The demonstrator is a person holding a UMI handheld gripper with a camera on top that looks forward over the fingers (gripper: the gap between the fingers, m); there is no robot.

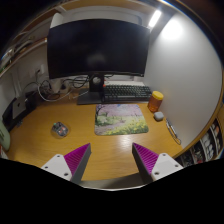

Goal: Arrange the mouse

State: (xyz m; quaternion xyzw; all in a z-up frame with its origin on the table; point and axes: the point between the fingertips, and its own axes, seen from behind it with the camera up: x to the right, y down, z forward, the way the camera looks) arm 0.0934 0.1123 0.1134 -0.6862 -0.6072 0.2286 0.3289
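A small grey mouse (158, 116) lies on the wooden desk (60, 150) just off the right edge of a patterned mouse mat (121, 119). The mat shows a lilac and green picture and has nothing on it. My gripper (111, 159) hangs well short of the mat, open, its two magenta pads (76, 158) spread wide with only bare desk between them. The mouse is far ahead and to the right of the fingers.
A black monitor (97, 47) stands at the back with a black keyboard (126, 92) before it. An orange bottle (155, 100) stands right of the keyboard, near the mouse. A small glassy object (60, 128) sits left of the mat. A white wall (190, 70) bounds the right.
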